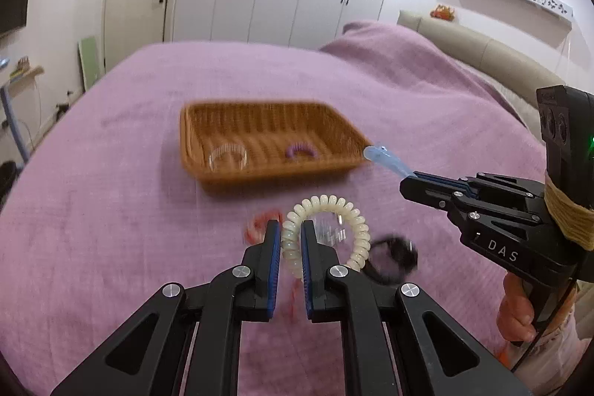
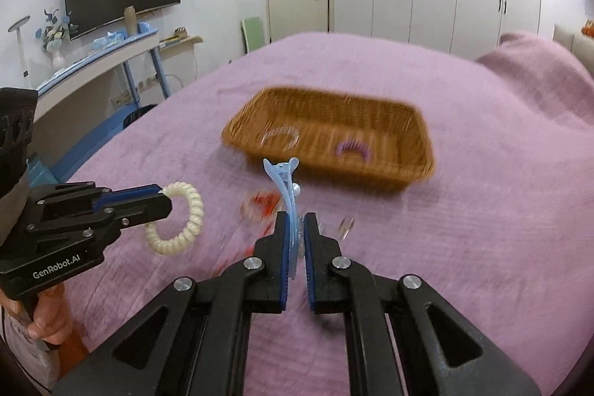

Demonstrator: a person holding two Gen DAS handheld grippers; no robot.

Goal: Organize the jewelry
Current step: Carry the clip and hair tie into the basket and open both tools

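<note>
Both grippers are loaded at once here, which makes sense if the idea is to carry two pieces per trip. The left gripper (image 1: 290, 229) is pinched narrow on the coil tie (image 1: 326, 232), gripping one side of the loop so the rest hangs free in front of the fingers. The right gripper (image 2: 296, 221) is clamped on the clip (image 2: 285, 184), holding it by its long blade end so the hinged end sticks forward, pointing toward the basket (image 2: 415, 136). My guess is that's deliberate: with the free end leading, it can drop in as soon as the jaws let go.

The basket sits on the bed (image 1: 111, 173) just ahead of both grippers, and already has a clear ring (image 1: 227, 156) and a purple tie (image 1: 301, 151) lying on its floor, well apart from each other.

Still on the bed near the grippers: something red (image 1: 260, 227), a black tie (image 1: 389, 258), and a small clear, shiny bit (image 2: 345, 223) too blurred to name. Everything's motion-smeared, so I'd say both hands are mid-carry, and the task is maybe halfway.

Main risk I see is the springy coil tie snagging on a finger at release.
</note>
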